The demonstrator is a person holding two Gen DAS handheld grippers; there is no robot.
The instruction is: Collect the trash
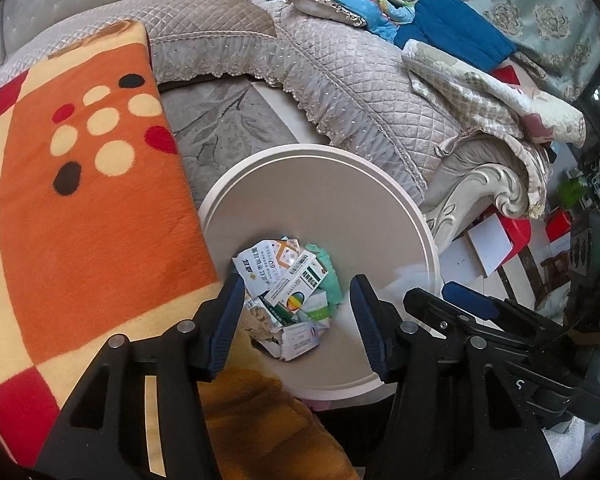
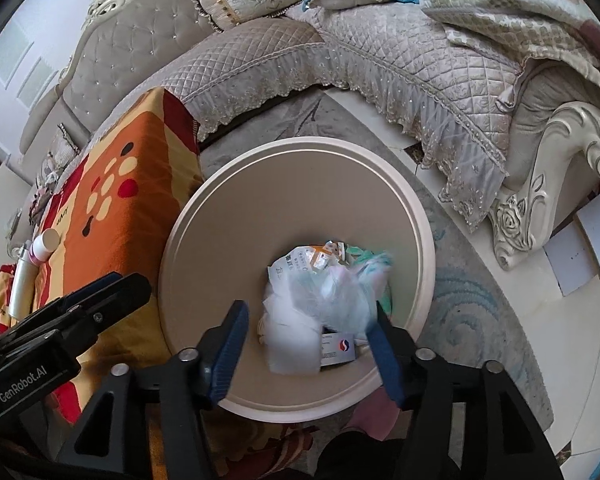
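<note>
Left wrist view is showing the round cream plastic bin point(image 1: 320, 184) at frame centre, its bottom strewn with discarded medicine cartons and paper scraps point(image 1: 292, 288); the left gripper point(image 1: 296, 316) is being held above it, jaws spread and empty; in the right wrist view, the right gripper point(image 2: 306, 340) is also being held with jaws spread, while a blurred, pale crumpled plastic wrapper point(image 2: 332, 292) is seemingly falling between them into the bin point(image 2: 228, 216); whether it is touching the right finger cannot be told; such light film could be caught there, or could drift over the rim onto the orange spotted fleece blanket point(image 2: 132, 168) at left.
</note>
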